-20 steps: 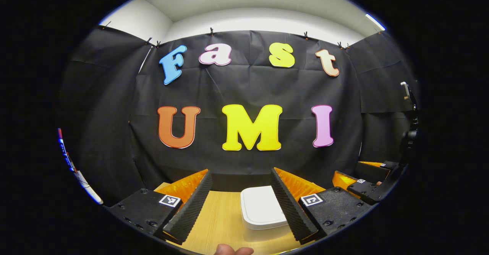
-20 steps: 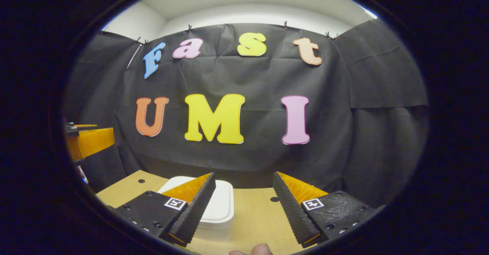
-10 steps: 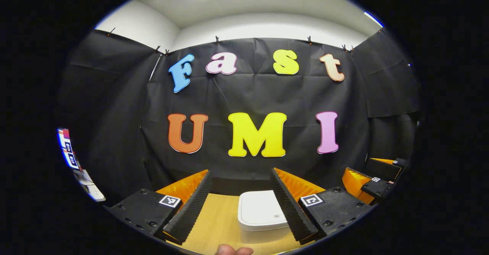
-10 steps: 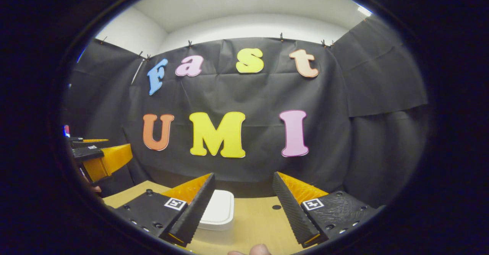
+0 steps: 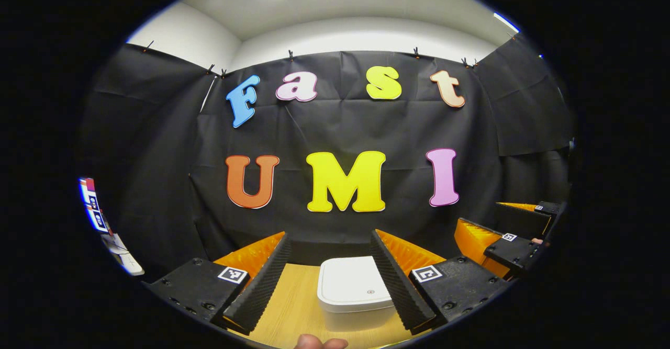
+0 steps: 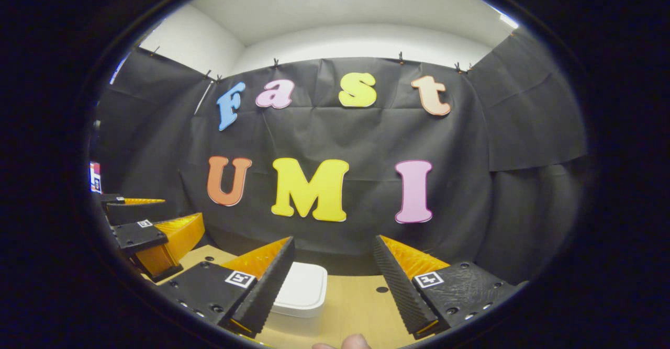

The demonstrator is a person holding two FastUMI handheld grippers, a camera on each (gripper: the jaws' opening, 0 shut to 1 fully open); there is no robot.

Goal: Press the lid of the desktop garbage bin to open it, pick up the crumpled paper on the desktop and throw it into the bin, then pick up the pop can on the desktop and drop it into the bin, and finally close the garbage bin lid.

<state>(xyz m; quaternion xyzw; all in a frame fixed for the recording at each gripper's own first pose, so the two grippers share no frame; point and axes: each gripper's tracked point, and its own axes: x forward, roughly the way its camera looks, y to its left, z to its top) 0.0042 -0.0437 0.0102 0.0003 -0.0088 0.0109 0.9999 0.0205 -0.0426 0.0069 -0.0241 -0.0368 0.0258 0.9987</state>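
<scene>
A white desktop bin [image 5: 352,285] with its lid shut stands on the wooden table [image 5: 296,307], just beyond my left gripper [image 5: 330,235] and partly behind its right finger. That gripper is open and holds nothing. In the right gripper view the same bin [image 6: 303,290] sits behind the left finger of my right gripper [image 6: 333,239], also open with nothing between its fingers. The right gripper [image 5: 481,215] appears at the right edge of the left gripper view. At the left edge of the right gripper view I see the left gripper [image 6: 178,207]. Both hover above the table.
The table [image 6: 356,307] has small round holes [image 6: 382,289] to the right of the bin. Black cloth walls close in the back and both sides. A bright screen [image 5: 93,207] and a white object [image 5: 124,259] lie off to the far left. A fingertip [image 5: 319,342] shows at the bottom edge.
Both grippers have shifted slightly and the bin looks smaller in the right gripper view. Each gripper has moved lower in the other's view. Fingers stay open; the lid stays shut.
</scene>
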